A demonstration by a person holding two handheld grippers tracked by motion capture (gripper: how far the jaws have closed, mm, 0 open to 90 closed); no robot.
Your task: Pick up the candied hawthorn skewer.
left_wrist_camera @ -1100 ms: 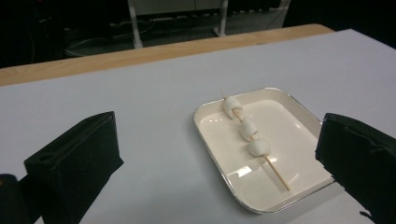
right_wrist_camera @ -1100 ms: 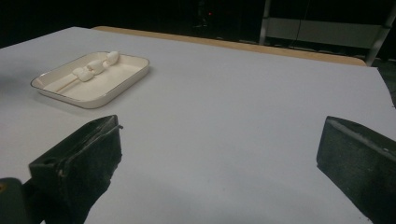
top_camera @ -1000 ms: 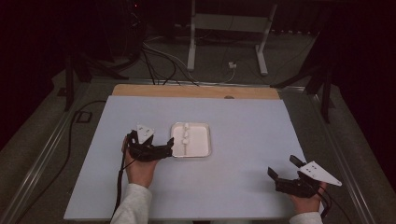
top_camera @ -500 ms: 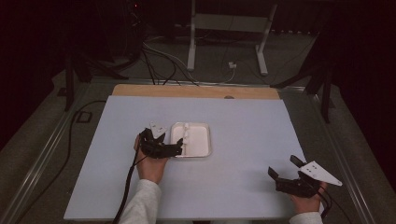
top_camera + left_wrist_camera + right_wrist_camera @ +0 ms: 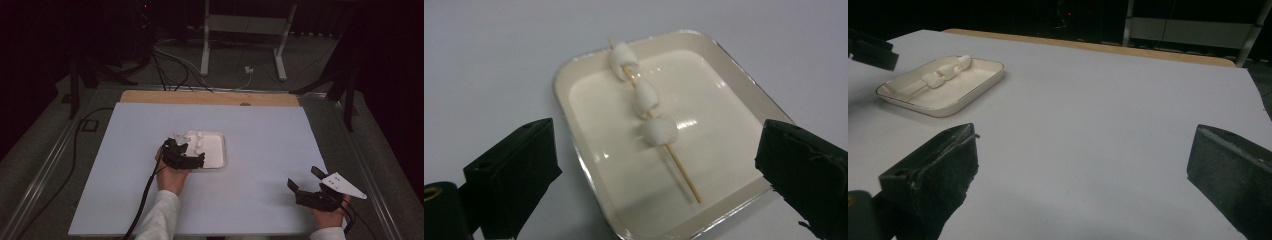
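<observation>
The left gripper [image 5: 192, 155] is hovering at the near-left edge of the tray [image 5: 574, 80] with its jaws spread wide and nothing between them. The right gripper [image 5: 306, 181] is resting near the table's [image 5: 260, 130] near-right corner, well apart from the tray, jaws likewise wide and empty.

The skewer [image 5: 676, 162] is lying diagonally inside the tray, carrying three marshmallows [image 5: 645, 97] bunched toward its far end; the bare stick is pointing toward the near rim.

Likely hazards: the thin stick is lying flat on the glossy tray floor, so wide pads are likely to slide over it or push it aside. Closing on a marshmallow instead could squash it or shift it along the stick. A jaw catching the rim could skid the light tray across the table.

Compared with one second ago, the left gripper is sitting farther right, now over the tray edge. The right gripper is remaining in place.
</observation>
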